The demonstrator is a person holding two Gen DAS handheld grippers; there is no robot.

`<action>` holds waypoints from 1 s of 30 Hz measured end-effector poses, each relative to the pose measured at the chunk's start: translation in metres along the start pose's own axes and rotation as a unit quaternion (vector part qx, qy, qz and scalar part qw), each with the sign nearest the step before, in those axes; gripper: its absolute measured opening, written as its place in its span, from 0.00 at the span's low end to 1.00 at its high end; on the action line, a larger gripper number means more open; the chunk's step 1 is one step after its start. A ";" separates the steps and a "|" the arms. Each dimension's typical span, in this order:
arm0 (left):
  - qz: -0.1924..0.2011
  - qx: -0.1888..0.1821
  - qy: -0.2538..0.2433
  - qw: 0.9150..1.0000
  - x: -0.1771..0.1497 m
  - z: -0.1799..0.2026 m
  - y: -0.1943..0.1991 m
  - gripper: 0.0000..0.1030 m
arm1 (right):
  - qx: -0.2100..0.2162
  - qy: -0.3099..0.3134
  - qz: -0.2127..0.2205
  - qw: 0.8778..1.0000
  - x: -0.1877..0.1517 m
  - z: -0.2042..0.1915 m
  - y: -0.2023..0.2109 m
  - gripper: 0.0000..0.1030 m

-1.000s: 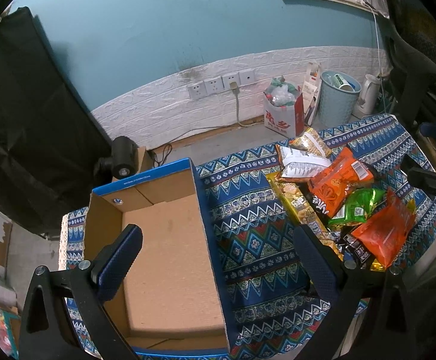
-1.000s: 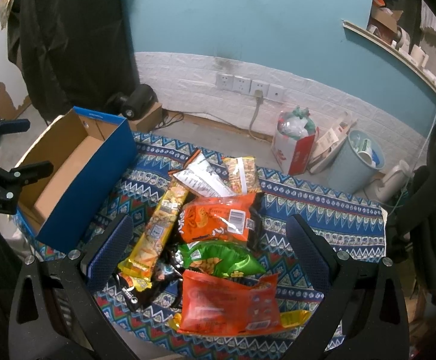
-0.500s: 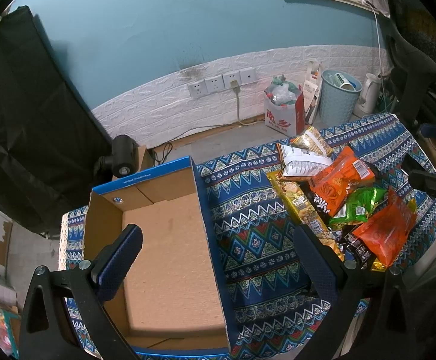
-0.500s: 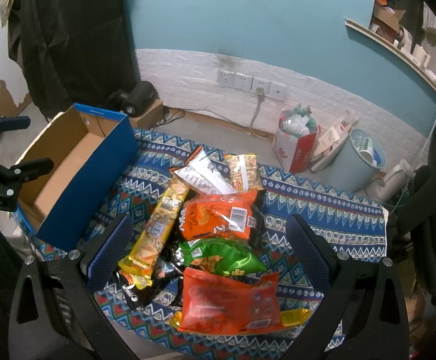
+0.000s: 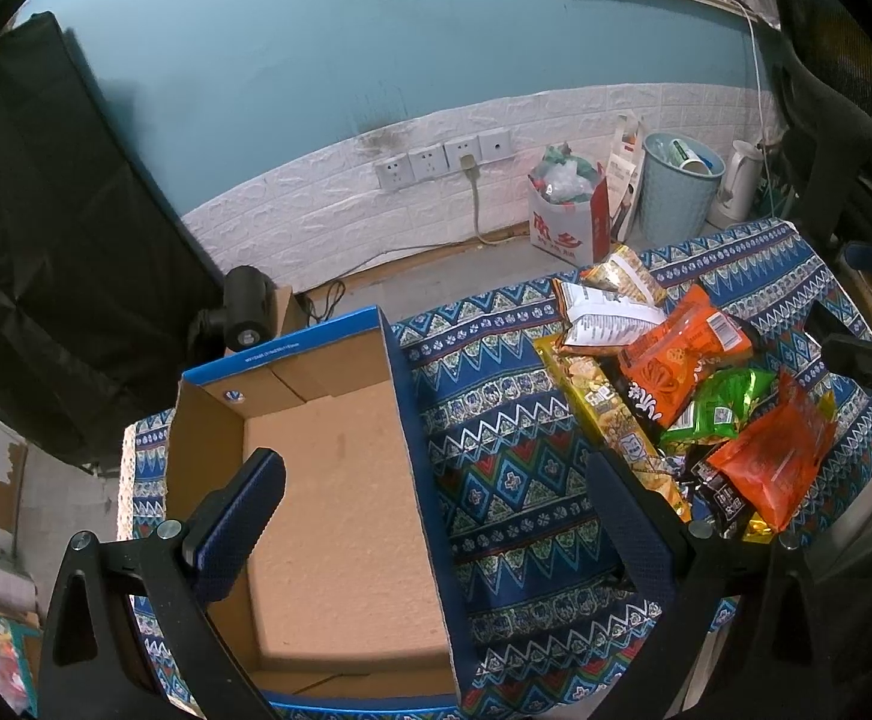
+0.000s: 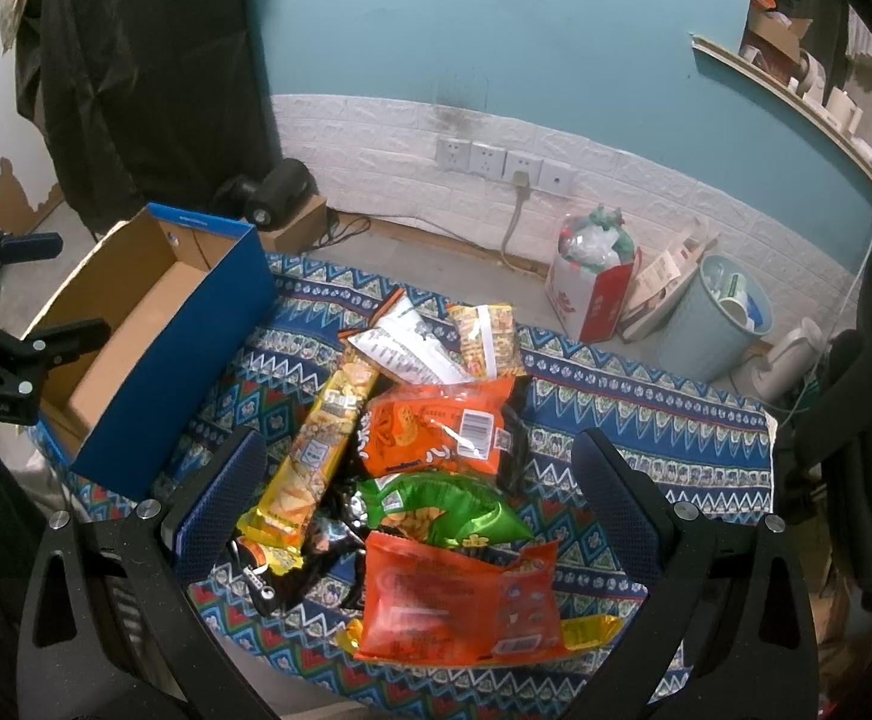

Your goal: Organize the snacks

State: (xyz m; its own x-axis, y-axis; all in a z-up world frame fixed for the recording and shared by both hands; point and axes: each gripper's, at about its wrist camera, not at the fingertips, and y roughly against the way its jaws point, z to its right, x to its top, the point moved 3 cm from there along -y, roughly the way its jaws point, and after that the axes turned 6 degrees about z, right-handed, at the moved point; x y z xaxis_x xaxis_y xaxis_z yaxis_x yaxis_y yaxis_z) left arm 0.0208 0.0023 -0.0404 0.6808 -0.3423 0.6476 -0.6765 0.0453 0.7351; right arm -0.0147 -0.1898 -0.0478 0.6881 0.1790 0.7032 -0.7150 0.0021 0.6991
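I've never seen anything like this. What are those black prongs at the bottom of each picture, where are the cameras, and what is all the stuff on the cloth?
No robot here: a person holds a two-finger gripper in each hand, with a fisheye camera on each looking along its fingers. The left gripper hovers open above an empty cardboard box; the right gripper hovers open above a pile of snack packets. Both hold nothing. Box and snacks sit on a patterned cloth. The pile includes a long yellow packet, a green bag and orange bags. Presumably the snacks will go into the box.
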 end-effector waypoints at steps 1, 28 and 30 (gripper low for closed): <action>0.000 0.000 0.000 1.000 0.000 0.000 0.000 0.99 | 0.000 0.000 0.000 1.000 0.000 0.000 0.000 0.97; -0.008 -0.001 0.000 1.000 0.001 0.001 -0.002 0.99 | 0.000 0.004 -0.011 1.000 -0.004 -0.002 -0.005 0.97; -0.009 -0.001 -0.001 1.000 0.000 0.001 -0.002 0.99 | 0.001 0.004 -0.012 1.000 -0.005 -0.002 -0.005 0.97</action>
State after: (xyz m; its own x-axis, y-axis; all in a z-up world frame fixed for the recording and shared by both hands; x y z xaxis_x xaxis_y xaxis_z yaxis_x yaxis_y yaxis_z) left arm 0.0220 0.0012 -0.0422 0.6922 -0.3441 0.6344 -0.6640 0.0410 0.7466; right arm -0.0150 -0.1889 -0.0547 0.7036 0.1877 0.6854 -0.6984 0.0047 0.7157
